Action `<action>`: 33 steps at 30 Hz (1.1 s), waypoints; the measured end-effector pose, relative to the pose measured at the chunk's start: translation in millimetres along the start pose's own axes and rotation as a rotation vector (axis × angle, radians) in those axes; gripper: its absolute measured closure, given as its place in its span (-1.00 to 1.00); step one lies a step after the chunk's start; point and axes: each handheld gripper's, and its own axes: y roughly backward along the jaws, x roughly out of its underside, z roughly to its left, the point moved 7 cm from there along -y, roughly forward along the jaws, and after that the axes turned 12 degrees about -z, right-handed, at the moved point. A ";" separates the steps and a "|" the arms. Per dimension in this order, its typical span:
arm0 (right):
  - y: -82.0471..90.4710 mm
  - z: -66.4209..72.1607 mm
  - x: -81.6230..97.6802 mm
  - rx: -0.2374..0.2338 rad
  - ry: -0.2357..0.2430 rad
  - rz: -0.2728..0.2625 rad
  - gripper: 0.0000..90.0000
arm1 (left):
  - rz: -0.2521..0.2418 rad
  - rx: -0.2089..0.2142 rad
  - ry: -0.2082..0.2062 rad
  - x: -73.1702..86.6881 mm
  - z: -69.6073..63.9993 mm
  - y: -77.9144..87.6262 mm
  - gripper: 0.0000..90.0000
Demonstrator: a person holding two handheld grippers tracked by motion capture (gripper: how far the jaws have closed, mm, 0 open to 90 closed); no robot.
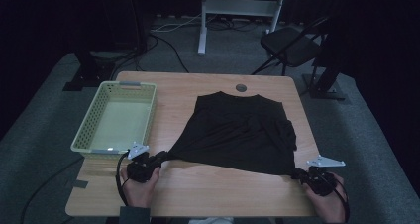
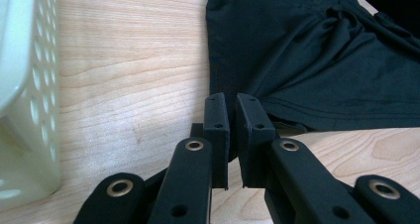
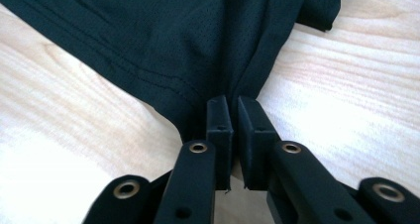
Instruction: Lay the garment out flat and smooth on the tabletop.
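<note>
A black T-shirt [image 1: 237, 130] lies spread on the wooden table [image 1: 198, 184], collar toward the far edge. Its near hem is drawn out to two corners. My left gripper [image 1: 159, 158] sits at the near left corner, jaws shut on the bunched hem of the shirt [image 2: 307, 60]. At the near right corner my right gripper [image 1: 298, 173] pinches the other hem corner. In the right gripper view the jaws of my right gripper [image 3: 233, 112] are closed together on the dark fabric [image 3: 198, 40]. My left gripper [image 2: 232, 110] shows the same narrow slit with cloth in it.
A pale yellow perforated basket [image 1: 116, 117] stands at the table's left, just beyond my left hand, its wall [image 2: 25, 85] close beside that gripper. A round cable hole [image 1: 241, 88] sits near the far edge. A dark chair [image 1: 292, 45] and a white frame [image 1: 237, 8] stand beyond.
</note>
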 end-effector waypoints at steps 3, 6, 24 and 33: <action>5.9 -1.3 2.9 -0.009 -0.005 0.004 0.91 | -0.003 0.000 0.004 0.4 0.5 1.7 0.88; 12.5 -2.9 7.1 -0.003 -0.006 0.008 0.91 | -0.003 0.001 0.007 0.9 0.3 3.7 0.88; 58.5 -3.9 32.0 0.008 -0.029 0.029 0.92 | 0.042 0.019 0.005 23.0 -8.3 19.5 0.88; 71.1 -7.3 49.0 0.016 -0.065 0.045 0.92 | 0.064 0.009 0.005 33.1 -6.2 26.6 0.70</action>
